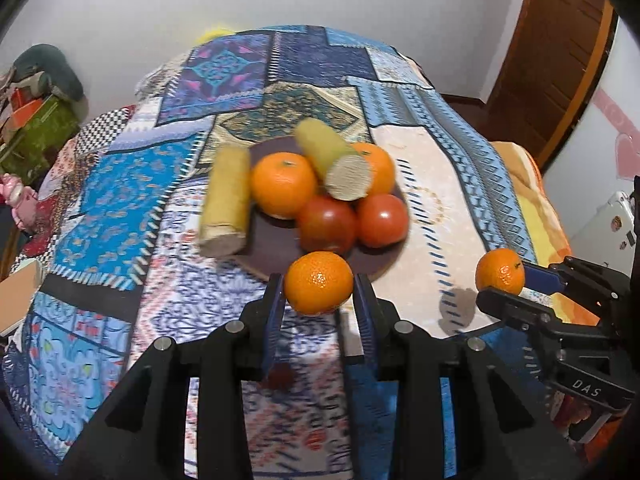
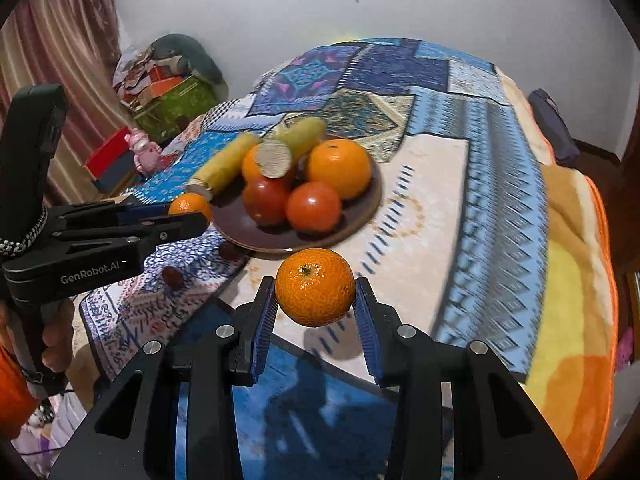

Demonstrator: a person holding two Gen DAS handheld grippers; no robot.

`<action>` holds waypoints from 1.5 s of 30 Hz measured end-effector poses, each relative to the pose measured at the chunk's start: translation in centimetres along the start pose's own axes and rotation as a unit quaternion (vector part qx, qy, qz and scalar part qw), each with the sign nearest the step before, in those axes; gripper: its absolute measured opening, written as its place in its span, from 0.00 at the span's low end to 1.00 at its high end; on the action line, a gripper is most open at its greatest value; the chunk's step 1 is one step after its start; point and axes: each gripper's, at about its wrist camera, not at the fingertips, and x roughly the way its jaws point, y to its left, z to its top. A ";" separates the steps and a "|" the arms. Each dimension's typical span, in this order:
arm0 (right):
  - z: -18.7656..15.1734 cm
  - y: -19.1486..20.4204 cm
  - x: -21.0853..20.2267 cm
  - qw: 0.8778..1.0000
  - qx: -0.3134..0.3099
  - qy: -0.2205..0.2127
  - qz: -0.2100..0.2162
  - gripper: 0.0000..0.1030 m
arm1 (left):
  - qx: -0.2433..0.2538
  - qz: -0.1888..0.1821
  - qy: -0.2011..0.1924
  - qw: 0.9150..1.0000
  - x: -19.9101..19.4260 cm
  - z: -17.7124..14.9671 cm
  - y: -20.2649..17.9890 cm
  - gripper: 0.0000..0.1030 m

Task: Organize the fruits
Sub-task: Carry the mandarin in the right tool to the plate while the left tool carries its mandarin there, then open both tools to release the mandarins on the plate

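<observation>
My left gripper [image 1: 319,294] is shut on a mandarin [image 1: 319,282], held just in front of a dark round plate [image 1: 376,266]. The plate holds two oranges [image 1: 284,184], two tomatoes [image 1: 327,224] and a yellow-green cut piece [image 1: 332,158]; a second yellow piece [image 1: 226,200] leans on its left rim. My right gripper [image 2: 315,304] is shut on another mandarin [image 2: 315,286], above the cloth right of the plate [image 2: 360,216]. Each gripper shows in the other's view: the right one [image 1: 504,280], the left one [image 2: 190,210].
A patchwork cloth [image 1: 120,200] covers the table [image 2: 480,200]. Two small dark red fruits [image 2: 173,277] lie on the cloth near the plate's front. Boxes and clutter [image 2: 168,96] stand at the far left by a curtain. A wooden door [image 1: 560,60] is at the right.
</observation>
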 end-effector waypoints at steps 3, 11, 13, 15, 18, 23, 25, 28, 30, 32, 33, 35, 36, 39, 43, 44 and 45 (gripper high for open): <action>0.7 1.0 1.0 1.000 -0.011 0.004 0.001 0.35 | -0.005 0.004 0.001 1.000 0.1 -0.1 1.1 0.33; 1.8 2.4 3.9 1.000 -0.020 0.020 0.002 0.35 | -0.009 -0.002 0.011 1.000 1.1 0.2 2.9 0.33; 2.1 2.6 4.6 0.999 -0.024 0.024 0.001 0.35 | -0.007 -0.003 0.010 1.000 1.4 0.4 2.9 0.33; 2.3 2.7 5.1 0.999 -0.026 0.027 0.001 0.35 | -0.003 -0.005 0.010 1.000 1.7 0.6 2.7 0.33; 2.7 2.8 5.8 0.999 -0.025 0.032 0.005 0.35 | 0.002 -0.007 0.011 1.000 2.3 0.8 2.4 0.33; 2.9 3.0 6.7 0.999 -0.026 0.036 0.009 0.35 | -0.003 -0.002 0.015 1.000 3.5 1.3 2.3 0.33; 2.9 3.1 7.1 0.999 -0.026 0.040 0.011 0.35 | -0.008 -0.006 0.018 1.000 4.0 1.5 2.3 0.33; 2.8 3.0 7.6 0.999 -0.023 0.043 0.014 0.35 | -0.008 -0.007 0.023 1.000 4.6 1.5 2.2 0.34; 2.7 3.0 7.7 0.999 -0.019 0.042 0.017 0.35 | -0.008 -0.007 0.027 1.000 4.9 1.5 2.2 0.34; 2.7 2.9 7.7 0.999 -0.017 0.041 0.020 0.35 | -0.014 -0.008 0.030 0.999 5.2 1.5 2.4 0.34; 2.7 2.9 7.7 0.999 -0.016 0.040 0.021 0.35 | -0.017 -0.010 0.031 0.999 5.3 1.5 2.5 0.34; 2.6 2.9 7.7 0.999 -0.017 0.039 0.022 0.35 | -0.025 -0.013 0.030 0.999 5.4 1.6 2.8 0.34; 2.7 2.9 7.7 0.999 -0.016 0.039 0.023 0.35 | -0.026 -0.013 0.030 0.999 5.4 1.6 2.8 0.34; 2.7 2.9 7.6 0.999 -0.015 0.042 0.023 0.35 | -0.026 -0.013 0.034 0.999 5.5 1.5 2.8 0.35; 2.7 3.1 7.6 0.999 -0.019 0.045 0.017 0.38 | -0.026 -0.015 0.033 0.999 5.0 1.0 2.8 0.36; 2.6 3.1 7.5 0.999 -0.019 0.047 0.017 0.41 | -0.025 -0.014 0.032 0.999 4.8 0.9 2.9 0.37; 2.6 3.1 7.5 0.999 -0.018 0.048 0.018 0.41 | -0.024 -0.014 0.031 0.999 4.6 0.8 2.9 0.37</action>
